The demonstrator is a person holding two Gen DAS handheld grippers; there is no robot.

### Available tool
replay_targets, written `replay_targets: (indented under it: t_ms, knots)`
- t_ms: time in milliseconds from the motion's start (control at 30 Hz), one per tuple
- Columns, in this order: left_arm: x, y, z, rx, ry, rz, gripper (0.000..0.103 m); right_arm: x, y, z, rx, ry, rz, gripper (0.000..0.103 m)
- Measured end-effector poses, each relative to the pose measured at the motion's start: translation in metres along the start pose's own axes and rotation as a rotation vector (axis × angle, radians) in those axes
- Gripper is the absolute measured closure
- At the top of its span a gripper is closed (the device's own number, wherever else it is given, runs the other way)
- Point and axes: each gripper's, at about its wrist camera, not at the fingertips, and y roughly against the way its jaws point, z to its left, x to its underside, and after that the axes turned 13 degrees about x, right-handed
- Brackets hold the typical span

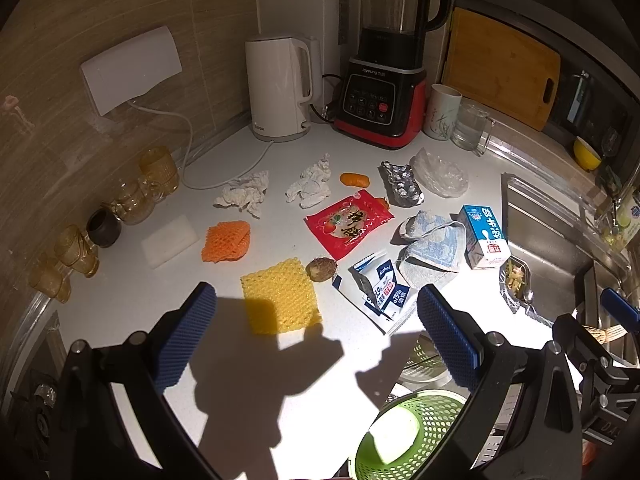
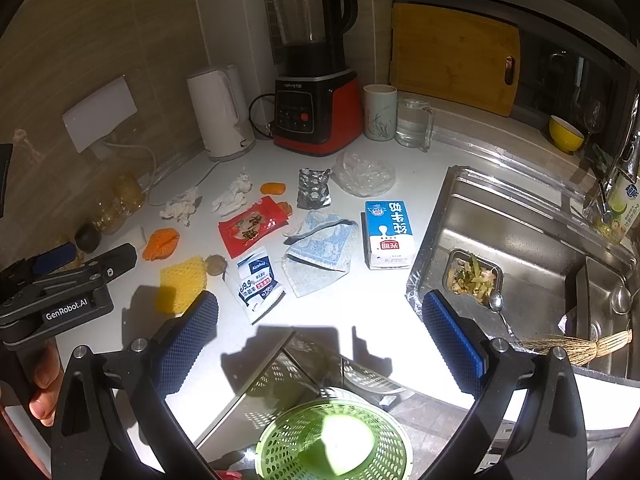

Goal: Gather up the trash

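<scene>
1. Tool state: I read both grippers as spread wide and carrying nothing; the left gripper (image 1: 316, 332) hangs above the white counter (image 1: 248, 360) with its blue pads (image 1: 186, 336) well apart; the right gripper (image 2: 320, 340) stands the same way, empty, over the counter's front edge.
2. Receptacle: the green perforated basket (image 2: 334, 440) sits below the counter edge, nearest me in both views; I judge it to be the bin for the trash; no trash shows inside it.
3. Trash location: the items lie scattered across the counter between the appliances and the sink (image 2: 520, 240); nearest the left gripper is the yellow foam net (image 1: 280, 298), with a small brown round object (image 1: 320, 269) touching its far corner; an orange foam net (image 1: 226, 240) lies further left.
4. Further items: two crumpled tissues (image 1: 244, 196), a red snack wrapper (image 1: 348, 222), a foil blister pack (image 1: 402, 184), clear plastic film (image 1: 440, 174), a blue-white cloth (image 2: 320, 252).
5. Step in hand: I judge collection as at the start, since every item rests on the counter; the grippers are at the approach stage.
6. Next move: I would lower the left gripper over the yellow foam net, close on its near edge, then carry it to the basket; the net is soft, so a firm pinch is advisable.
7. Legible writing: the wipes sachet (image 2: 258, 282) reads "Alcohol" and "99.9%"; the milk carton (image 2: 388, 232) carries Chinese characters; the blender (image 1: 380, 92) reads "Joyoung"; the left gripper's body, seen from the right wrist, reads "GenRobot.AI".
</scene>
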Motion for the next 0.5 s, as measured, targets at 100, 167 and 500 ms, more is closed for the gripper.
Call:
replay_targets:
  t_ms: [100,167,500]
  knots:
    - [-0.0003,-0.0020,-0.0005,-0.001,0.001,0.001,0.007,0.0007,-0.0001,-0.0005,-0.001,0.000,0.002,0.002]
    - [0.0002,-0.0019,-0.0003,-0.001,0.000,0.001,0.007,0.0008,0.0002,-0.0003,-0.001,0.000,0.001,0.002]
    - [0.0007,-0.0039,-0.0001,-0.002,-0.002,0.004,0.007,0.0041,-0.0019,-0.0008,-0.004,0.001,0.006,0.002]
